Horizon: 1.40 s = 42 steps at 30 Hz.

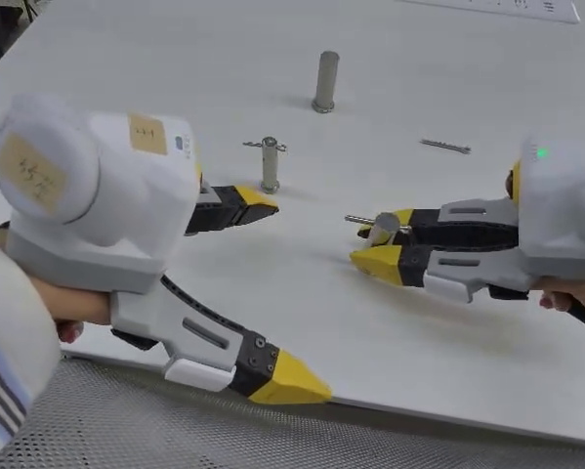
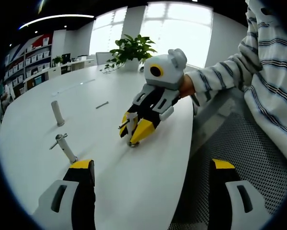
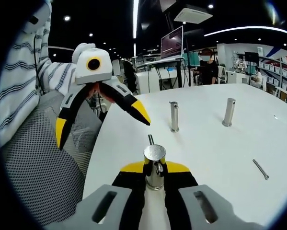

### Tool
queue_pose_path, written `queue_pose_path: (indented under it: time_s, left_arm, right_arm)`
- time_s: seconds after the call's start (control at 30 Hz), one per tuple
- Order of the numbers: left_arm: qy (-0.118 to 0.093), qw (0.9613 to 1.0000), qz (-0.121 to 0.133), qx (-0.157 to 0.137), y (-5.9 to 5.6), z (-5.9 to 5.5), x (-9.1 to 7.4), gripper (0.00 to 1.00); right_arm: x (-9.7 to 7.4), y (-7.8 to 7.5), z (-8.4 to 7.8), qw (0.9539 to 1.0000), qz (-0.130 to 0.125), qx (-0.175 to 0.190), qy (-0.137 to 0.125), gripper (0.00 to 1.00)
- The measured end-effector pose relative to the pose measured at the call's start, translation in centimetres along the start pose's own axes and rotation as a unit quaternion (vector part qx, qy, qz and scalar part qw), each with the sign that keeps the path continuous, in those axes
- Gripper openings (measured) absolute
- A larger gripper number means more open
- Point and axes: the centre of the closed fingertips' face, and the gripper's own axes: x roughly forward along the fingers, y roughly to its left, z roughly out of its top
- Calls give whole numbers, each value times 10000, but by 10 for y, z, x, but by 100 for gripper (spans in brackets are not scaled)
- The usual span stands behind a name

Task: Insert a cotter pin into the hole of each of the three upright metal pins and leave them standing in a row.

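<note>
My right gripper (image 1: 375, 240) (image 3: 154, 168) is shut on a short metal pin (image 1: 383, 227) (image 3: 154, 163), low over the white table (image 1: 302, 293). A cotter pin (image 1: 356, 220) (image 3: 151, 139) sticks out of that pin's side. Two more metal pins stand upright. The nearer one (image 1: 270, 163) (image 2: 66, 148) (image 3: 174, 116) has a cotter pin through its top; the farther one (image 1: 324, 81) (image 2: 57, 113) (image 3: 228, 111) is bare. A loose cotter pin (image 1: 444, 147) (image 2: 102, 104) (image 3: 260, 169) lies flat on the table. My left gripper (image 1: 272, 293) (image 2: 153, 165) is open wide and holds nothing, left of the right gripper (image 2: 133, 132).
The table's front edge (image 1: 419, 415) runs just below the grippers, with a grey mesh chair seat (image 1: 126, 425) under it. A potted plant (image 2: 131, 50) stands at the far end of the table. A striped sleeve (image 2: 258, 72) is at the right gripper's side.
</note>
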Motion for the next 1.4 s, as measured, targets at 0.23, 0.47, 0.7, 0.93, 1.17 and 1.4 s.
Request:
queue_pose_path:
  time_s: [0.23,0.47,0.7,0.93,1.17,1.4]
  left_arm:
    - [83,10000,39,-29,0,-4,-2,99]
    - [157,9996,195,-145,5,-9,-5,99]
    - [158,9989,273,-345,6,-12,-7,99]
    - [227,9986,276,-378,5,-15,-8,99]
    - [193,9983,300,-451,6,-14,-9,99]
    - [203,9982,294,-484,5,-15,-8,99]
  right_arm:
    - [0,-12,2,9997,-63,-156,154,9]
    - [-1,-38,9,9990,-290,-247,215,9]
    - [1,-62,9,9983,-350,-394,267,9]
    - [5,-67,9,9982,-305,-455,227,9]
    - [6,-66,10,9986,-275,-429,138,9]
    - [6,-63,11,9975,-310,-622,132,9]
